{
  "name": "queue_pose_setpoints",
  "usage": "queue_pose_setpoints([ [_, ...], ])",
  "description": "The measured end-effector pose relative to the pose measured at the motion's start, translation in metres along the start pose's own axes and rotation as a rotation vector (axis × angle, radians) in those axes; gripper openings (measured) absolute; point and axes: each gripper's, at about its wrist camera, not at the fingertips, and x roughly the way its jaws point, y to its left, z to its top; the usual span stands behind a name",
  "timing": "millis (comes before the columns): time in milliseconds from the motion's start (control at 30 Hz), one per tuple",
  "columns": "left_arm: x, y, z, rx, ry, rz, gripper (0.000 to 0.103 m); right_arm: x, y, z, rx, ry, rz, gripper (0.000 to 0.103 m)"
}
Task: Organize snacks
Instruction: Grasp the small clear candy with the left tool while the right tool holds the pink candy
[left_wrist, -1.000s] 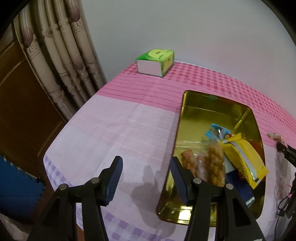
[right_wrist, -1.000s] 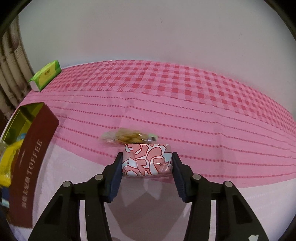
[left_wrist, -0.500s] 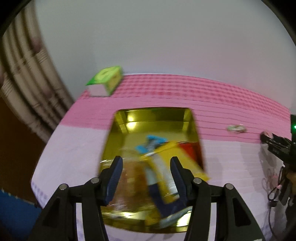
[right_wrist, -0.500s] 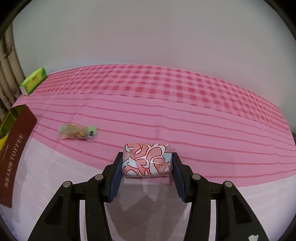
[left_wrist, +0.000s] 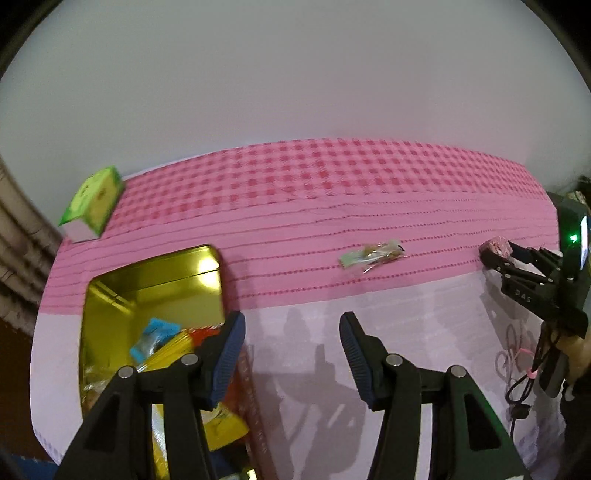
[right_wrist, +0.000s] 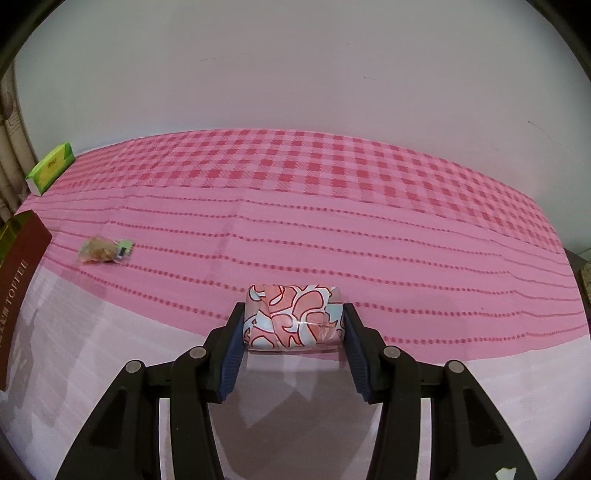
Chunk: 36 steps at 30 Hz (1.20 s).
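My right gripper (right_wrist: 293, 325) is shut on a pink, white and blue patterned snack packet (right_wrist: 293, 315), held just above the pink tablecloth; it also shows at the right edge of the left wrist view (left_wrist: 498, 249). My left gripper (left_wrist: 291, 343) is open and empty over the pale front part of the cloth. A gold tin (left_wrist: 110, 291) at lower left holds several snack packets. A small clear-wrapped snack with a green end (left_wrist: 371, 254) lies on the cloth between the tin and the right gripper, and shows at left in the right wrist view (right_wrist: 105, 251).
A green tissue box (left_wrist: 92, 205) stands at the back left near the curtain (left_wrist: 18, 236). The dark red TOFFEE tin lid (right_wrist: 16, 295) lies at the left edge of the right wrist view. A grey wall runs behind the table.
My left gripper has swung right, from the tin towards the middle of the table. My right gripper has carried the patterned packet to the right, away from the small wrapped snack.
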Motion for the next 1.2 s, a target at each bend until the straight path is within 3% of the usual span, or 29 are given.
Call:
queue_pose_setpoints([
  [733,0.071,-0.051,0.041,0.275,0.117,-0.215,0.054,-0.002,-0.003,-0.002,0.005,-0.002,0.008,0.046],
  [1200,0.111,-0.068,0.06,0.367,0.164,-0.257,0.054,-0.002,-0.003,-0.002,0.005,-0.002,0.008,0.047],
])
